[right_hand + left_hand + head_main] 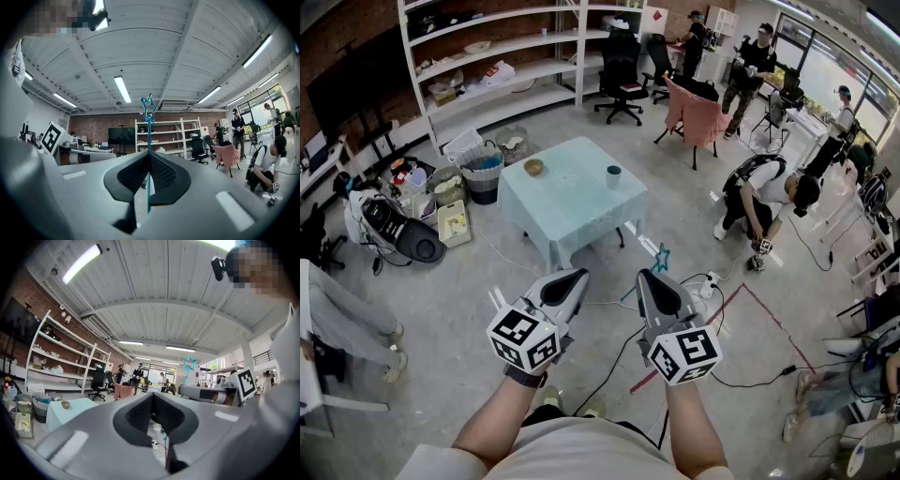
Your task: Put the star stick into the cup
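The star stick (148,123), a thin teal rod with a star outline on top, stands upright between the jaws of my right gripper (149,157), which is shut on it. In the head view the star stick (661,255) pokes out past my right gripper (649,277), low in the picture and well short of the table. The dark cup (613,175) stands on the pale blue tablecloth (572,202), toward its right side. My left gripper (572,277) is beside the right one, shut with nothing in it. The left gripper view shows the star stick (189,363) off to the right.
A small brown bowl (533,167) sits on the table's far left. Bins and bags (478,173) crowd the floor left of the table. Cables and a power strip (705,281) lie on the floor near my grippers. Several people and chairs are at the back right.
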`<action>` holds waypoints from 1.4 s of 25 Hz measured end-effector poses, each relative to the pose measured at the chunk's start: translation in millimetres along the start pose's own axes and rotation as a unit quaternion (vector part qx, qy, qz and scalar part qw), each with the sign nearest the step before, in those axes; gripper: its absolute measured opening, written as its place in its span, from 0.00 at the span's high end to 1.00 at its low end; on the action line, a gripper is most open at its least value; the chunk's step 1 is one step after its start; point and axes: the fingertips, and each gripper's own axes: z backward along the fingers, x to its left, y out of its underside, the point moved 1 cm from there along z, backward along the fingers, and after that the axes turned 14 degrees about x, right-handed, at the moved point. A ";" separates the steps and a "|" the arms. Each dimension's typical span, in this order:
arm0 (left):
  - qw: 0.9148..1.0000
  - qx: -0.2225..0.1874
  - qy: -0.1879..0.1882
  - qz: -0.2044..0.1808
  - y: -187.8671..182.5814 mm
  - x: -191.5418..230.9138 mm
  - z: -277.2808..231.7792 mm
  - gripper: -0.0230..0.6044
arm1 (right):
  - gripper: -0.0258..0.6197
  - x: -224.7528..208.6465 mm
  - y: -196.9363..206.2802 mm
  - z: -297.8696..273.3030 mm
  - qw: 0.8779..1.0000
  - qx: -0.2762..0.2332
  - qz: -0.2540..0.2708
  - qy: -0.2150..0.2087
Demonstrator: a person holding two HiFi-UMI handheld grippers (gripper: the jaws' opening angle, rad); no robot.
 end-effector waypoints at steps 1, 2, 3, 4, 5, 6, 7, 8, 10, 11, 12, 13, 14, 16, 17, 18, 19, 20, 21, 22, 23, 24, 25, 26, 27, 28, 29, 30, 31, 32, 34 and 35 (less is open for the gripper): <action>1.000 0.000 -0.001 0.000 -0.6 -1.3 -2.0 0.96 | 0.94 -2.1 -0.5 0.7 1.000 0.000 0.000 -0.001; 1.000 0.000 -0.001 -0.001 -1.1 -2.5 -3.8 0.96 | 0.94 -4.0 -0.9 1.3 1.000 -0.001 0.000 -0.001; 1.000 0.000 -0.002 -0.001 -1.3 -3.5 -5.5 0.96 | 0.94 -5.5 -1.1 1.8 1.000 -0.001 0.000 -0.002; 1.000 0.001 -0.002 -0.001 -1.2 -4.3 -6.8 0.96 | 0.94 -6.7 -0.9 2.1 1.000 -0.001 0.000 -0.002; 1.000 0.001 -0.003 -0.002 -0.7 -4.9 -7.7 0.96 | 0.94 -7.5 -0.1 2.4 1.000 -0.002 0.000 -0.003; 1.000 0.002 -0.004 -0.002 0.1 -5.6 -8.4 0.96 | 0.94 -8.1 1.0 2.7 1.000 -0.001 -0.001 -0.004; 1.000 0.003 -0.004 -0.002 0.8 -6.3 -9.0 0.96 | 0.94 -8.9 2.1 3.1 1.000 -0.001 -0.002 -0.005; 1.000 0.003 -0.005 -0.001 1.3 -7.4 -10.0 0.96 | 0.94 -10.1 3.1 3.8 1.000 -0.001 -0.002 -0.006; 1.000 0.003 -0.006 -0.001 2.0 -11.1 -13.4 0.96 | 0.94 -13.9 4.2 6.9 1.000 -0.001 -0.003 -0.008; 1.000 0.004 -0.006 0.000 2.7 -13.7 -15.3 0.96 | 0.94 -16.2 4.8 9.1 1.000 -0.002 -0.004 -0.009; 1.000 0.005 -0.007 0.000 3.9 -16.2 -16.8 0.96 | 0.94 -18.1 5.6 11.4 1.000 -0.002 -0.006 -0.011; 1.000 0.006 -0.007 0.000 5.3 -18.0 -17.9 0.96 | 0.94 -19.5 6.5 13.3 1.000 -0.003 -0.010 -0.015; 1.000 0.006 -0.008 0.001 6.5 -19.1 -18.9 0.96 | 0.94 -20.8 7.0 15.0 1.000 -0.005 -0.014 -0.019; 1.000 0.006 -0.011 0.003 7.8 -20.2 -21.7 0.95 | 0.94 -24.2 6.5 18.6 0.999 -0.010 -0.021 -0.025; 1.000 0.007 -0.012 0.004 8.0 -20.8 -23.0 0.95 | 0.94 -26.0 5.6 20.6 0.999 -0.011 -0.024 -0.025; 1.000 0.008 -0.013 0.005 7.9 -21.2 -24.1 0.95 | 0.94 -27.6 4.2 22.2 0.999 -0.010 -0.025 -0.025; 1.000 0.010 -0.014 0.007 7.5 -20.9 -25.2 0.95 | 0.94 -29.0 2.5 23.0 0.999 -0.010 -0.027 -0.024; 1.000 0.011 -0.014 0.007 6.7 -19.8 -26.4 0.95 | 0.94 -30.6 1.1 23.0 0.999 -0.010 -0.029 -0.023; 1.000 0.011 -0.015 0.008 6.0 -18.0 -27.9 0.95 | 0.94 -32.8 0.7 22.2 0.999 -0.011 -0.032 -0.022; 1.000 0.012 -0.016 0.008 5.3 -15.6 -29.9 0.95 | 0.94 -35.5 1.0 20.9 0.999 -0.012 -0.034 -0.021; 1.000 0.011 -0.017 0.007 4.7 -12.4 -32.0 0.95 | 0.94 -38.0 1.2 18.9 0.999 -0.014 -0.035 -0.019; 1.000 0.011 -0.018 0.006 4.1 -8.3 -33.6 0.95 | 0.94 -39.7 1.3 16.2 0.999 -0.014 -0.036 -0.016; 1.000 0.011 -0.018 0.007 3.8 -3.3 -34.0 0.95 | 0.94 -39.8 1.7 12.5 0.999 -0.013 -0.037 -0.013; 1.000 0.012 -0.017 0.008 4.0 2.8 -32.7 0.95 | 0.94 -37.5 2.4 7.8 0.999 -0.011 -0.038 -0.010; 1.000 0.014 -0.015 0.011 4.4 10.0 -30.1 0.95 | 0.94 -33.4 3.2 1.8 0.999 -0.007 -0.039 -0.007; 1.000 0.015 -0.013 0.012 4.7 18.1 -27.5 0.95 | 0.94 -28.8 3.8 -5.3 0.999 -0.004 -0.040 -0.004; 1.000 0.016 -0.011 0.014 4.2 26.5 -26.9 0.95 | 0.94 -25.8 3.9 -13.2 0.999 -0.001 -0.042 -0.002; 1.000 0.017 -0.009 0.015 2.8 34.0 -29.8 0.95 | 0.94 -26.3 3.0 -21.0 0.999 0.001 -0.042 0.000; 1.000 0.017 -0.008 0.015 0.9 39.7 -36.8 0.95 | 0.94 -31.0 1.5 -28.1 0.999 0.003 -0.041 0.002; 1.000 0.016 -0.008 0.015 -1.2 43.8 -46.8 0.95 | 0.94 -39.2 0.1 -34.4 0.999 0.005 -0.041 0.003; 1.000 0.015 -0.009 0.014 -5.1 51.2 -68.6 0.95 | 0.94 -59.3 0.5 -46.4 0.999 0.007 -0.043 0.004; 1.000 0.015 -0.010 0.014 -7.0 56.8 -77.6 0.95 | 0.94 -67.3 0.8 -53.6 0.999 0.008 -0.044 0.005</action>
